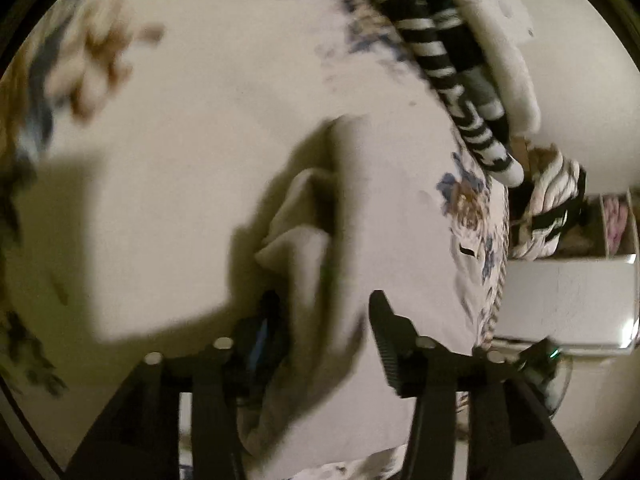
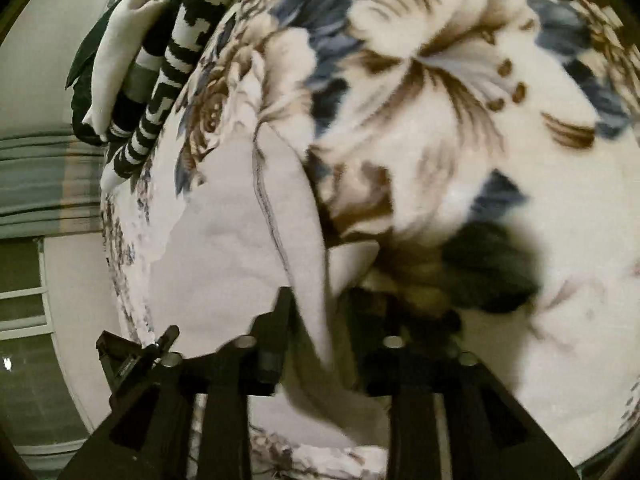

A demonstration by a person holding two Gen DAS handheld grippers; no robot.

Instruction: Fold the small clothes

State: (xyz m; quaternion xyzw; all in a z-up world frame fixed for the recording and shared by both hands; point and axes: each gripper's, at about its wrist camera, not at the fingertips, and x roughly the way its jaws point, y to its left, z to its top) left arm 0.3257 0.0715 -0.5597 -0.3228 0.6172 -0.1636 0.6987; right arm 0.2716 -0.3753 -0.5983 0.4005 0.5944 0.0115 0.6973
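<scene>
A small white garment [image 1: 320,240] lies on a floral blanket [image 1: 160,100], bunched up with a fold rising between my left gripper's [image 1: 324,320] fingers. The left jaws stand apart with the cloth between them; the view is blurred. In the right wrist view the same white garment [image 2: 240,248], with a thin dark seam line, drapes between my right gripper's [image 2: 316,312] fingers. The right jaws also stand apart, the cloth edge running down between them. The right finger is in dark shadow.
A pile of black-and-white striped and white clothes [image 1: 460,60] lies at the blanket's far edge, also shown in the right wrist view [image 2: 160,60]. A white box [image 1: 568,300] and a shelf stand beside the bed. A window [image 2: 24,300] is at left.
</scene>
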